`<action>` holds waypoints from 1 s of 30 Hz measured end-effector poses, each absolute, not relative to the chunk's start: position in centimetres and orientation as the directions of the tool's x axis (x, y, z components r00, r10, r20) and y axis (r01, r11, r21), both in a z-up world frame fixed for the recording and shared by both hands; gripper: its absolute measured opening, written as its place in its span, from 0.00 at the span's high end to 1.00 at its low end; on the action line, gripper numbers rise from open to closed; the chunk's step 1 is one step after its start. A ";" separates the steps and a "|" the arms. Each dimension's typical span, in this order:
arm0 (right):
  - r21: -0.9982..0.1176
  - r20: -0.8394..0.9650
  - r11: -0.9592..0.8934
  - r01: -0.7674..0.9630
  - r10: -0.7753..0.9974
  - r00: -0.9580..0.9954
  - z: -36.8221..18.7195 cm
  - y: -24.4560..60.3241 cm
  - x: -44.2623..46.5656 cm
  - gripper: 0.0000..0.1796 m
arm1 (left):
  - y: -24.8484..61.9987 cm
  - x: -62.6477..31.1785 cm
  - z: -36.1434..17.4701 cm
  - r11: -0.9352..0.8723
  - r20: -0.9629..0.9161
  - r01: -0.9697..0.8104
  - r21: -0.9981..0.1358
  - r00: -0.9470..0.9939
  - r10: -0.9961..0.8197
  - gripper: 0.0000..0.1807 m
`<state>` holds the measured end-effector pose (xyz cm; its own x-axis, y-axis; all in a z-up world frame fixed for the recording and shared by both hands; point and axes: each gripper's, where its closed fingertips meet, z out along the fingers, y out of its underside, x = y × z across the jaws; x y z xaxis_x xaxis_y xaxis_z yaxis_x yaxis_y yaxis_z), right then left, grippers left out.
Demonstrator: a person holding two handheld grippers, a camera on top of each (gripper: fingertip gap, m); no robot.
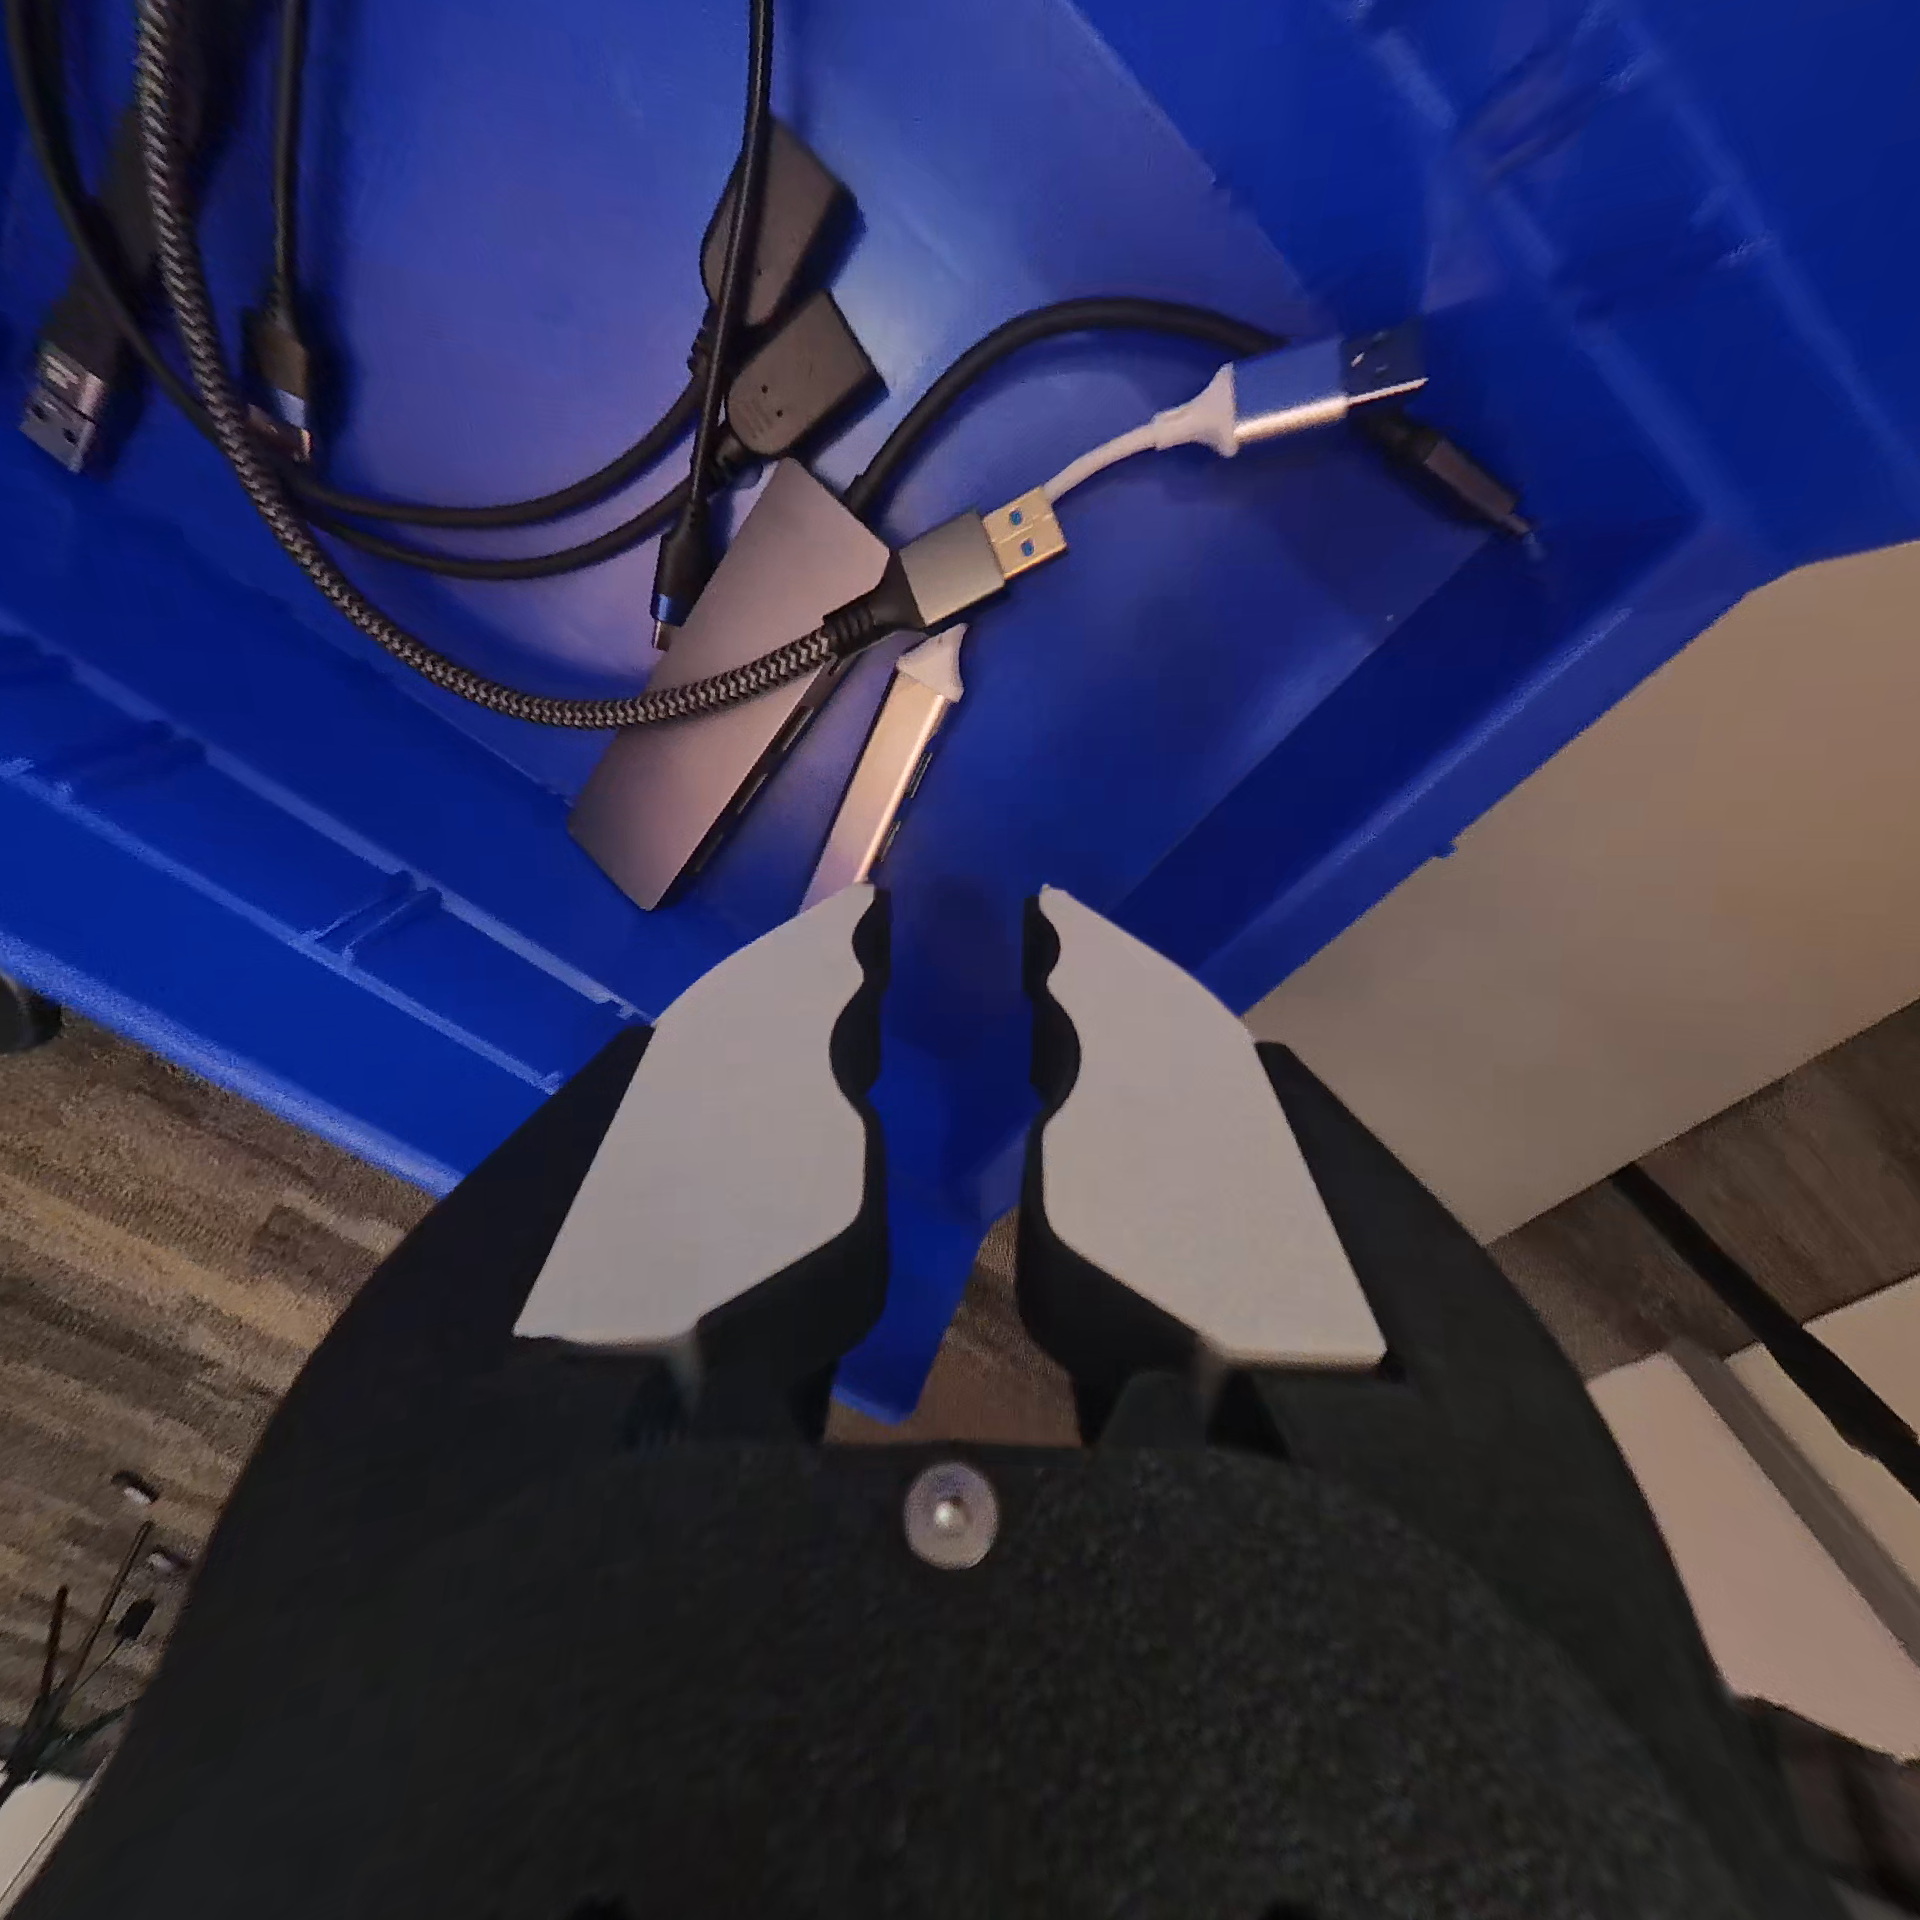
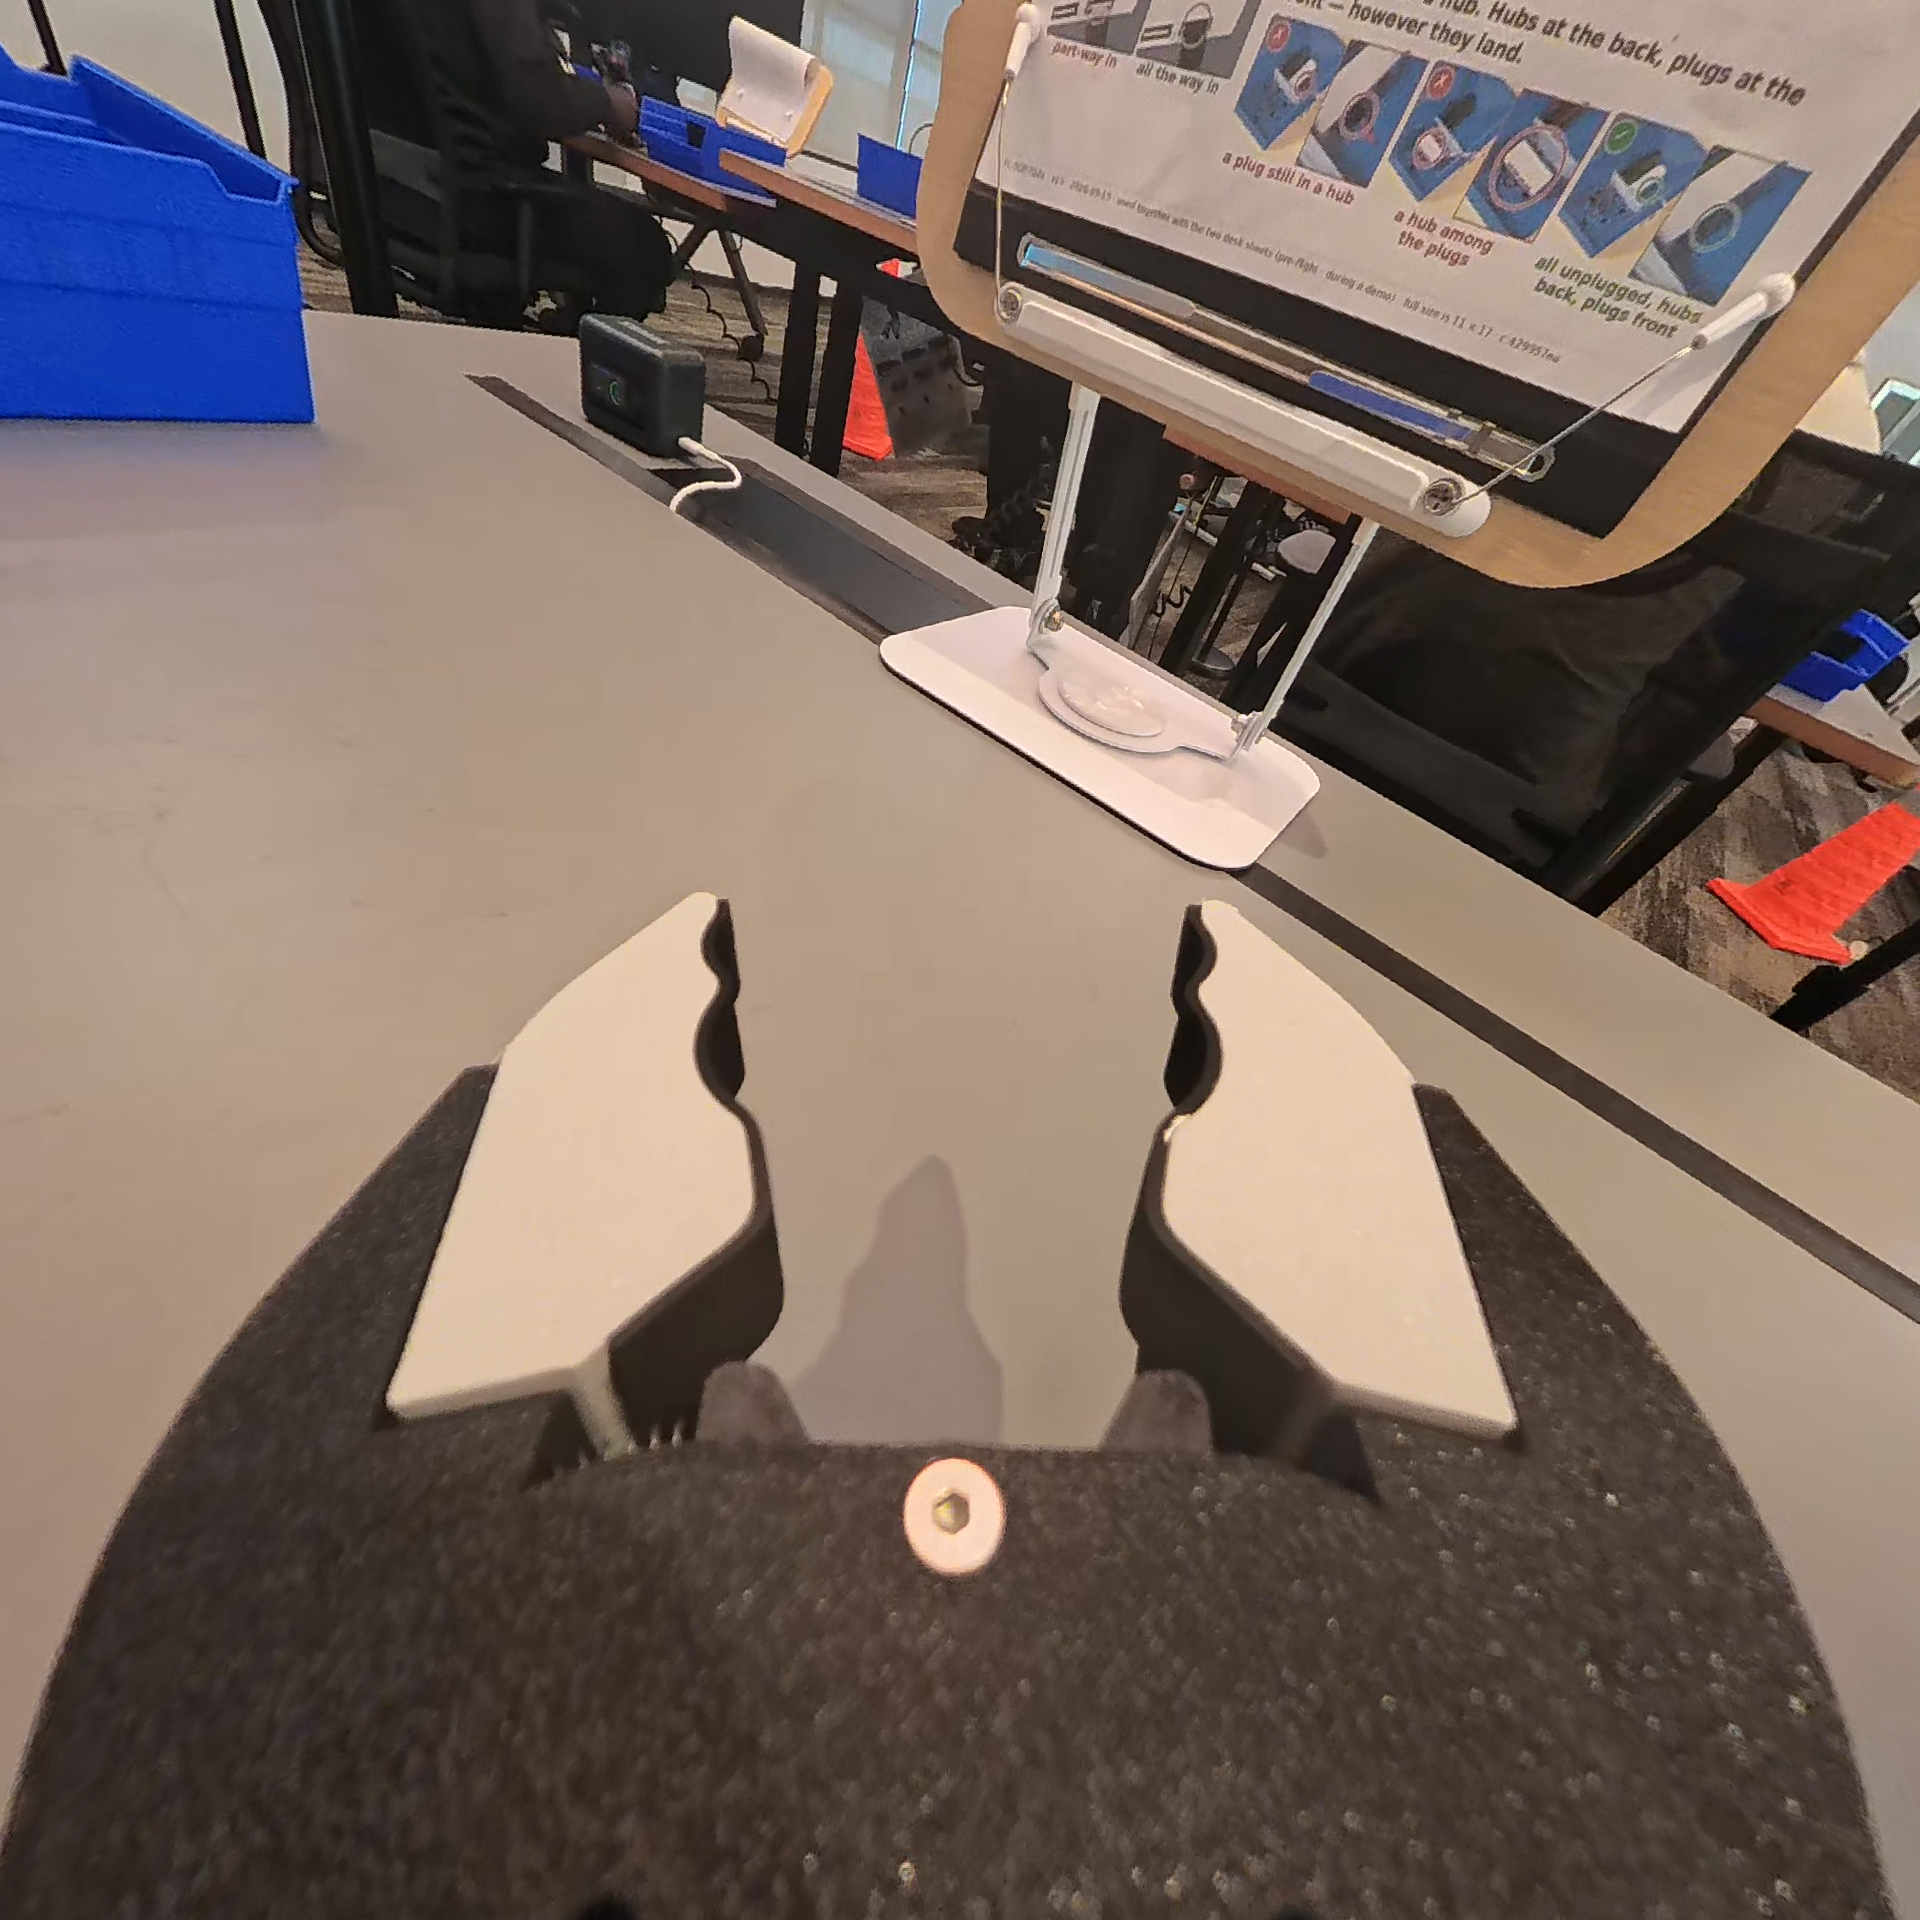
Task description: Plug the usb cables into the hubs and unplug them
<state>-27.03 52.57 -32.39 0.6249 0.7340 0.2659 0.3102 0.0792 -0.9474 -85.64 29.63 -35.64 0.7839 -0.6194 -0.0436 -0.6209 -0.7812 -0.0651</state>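
In the left wrist view a blue bin (image 1: 1195, 727) holds the hubs and cables. A flat grey hub (image 1: 717, 717) lies in the middle, a slim silver hub (image 1: 883, 769) beside it, and a black hub (image 1: 779, 301) farther back. A braided cable's grey USB plug (image 1: 966, 566) rests loose on the grey hub. A silver plug on a short white lead (image 1: 1309, 400) lies to the right. More black cables and plugs (image 1: 62, 395) lie at the left. My left gripper (image 1: 956, 904) is open and empty, just short of the slim hub's near end. My right gripper (image 2: 956, 914) is open and empty above the grey table (image 2: 364, 779).
In the right wrist view a document stand (image 2: 1101, 717) with an instruction sheet stands at the table's far edge. A small black device (image 2: 639, 384) with a white lead sits by a black cable slot. Stacked blue bins (image 2: 135, 270) stand at far left. Orange cones (image 2: 1829, 883) lie on the floor. The grippers' ends are close to 65 cm from one another.
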 end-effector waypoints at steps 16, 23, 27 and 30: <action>-0.947 0.272 0.088 0.310 0.732 0.624 -32.1 52.6 -26.8 0.55 | 30.1 -87.6 -39.8 -0.783 -0.030 -0.617 0.082 0.784 -0.620 0.84; -0.949 0.263 0.081 0.304 0.734 0.626 -32.1 52.7 -26.8 0.55 | 29.9 -88.3 -41.0 -0.789 -0.028 -0.600 0.131 0.794 -0.608 0.84; -0.951 0.257 0.078 0.300 0.738 0.624 -32.1 52.7 -26.8 0.56 | 29.6 -88.7 -41.3 -0.782 -0.036 -0.596 0.185 0.791 -0.611 0.89; -0.952 0.260 0.085 0.296 0.737 0.625 -31.9 52.6 -26.8 0.56 | 29.4 -88.6 -41.5 -0.766 -0.054 -0.610 0.201 0.774 -0.631 0.89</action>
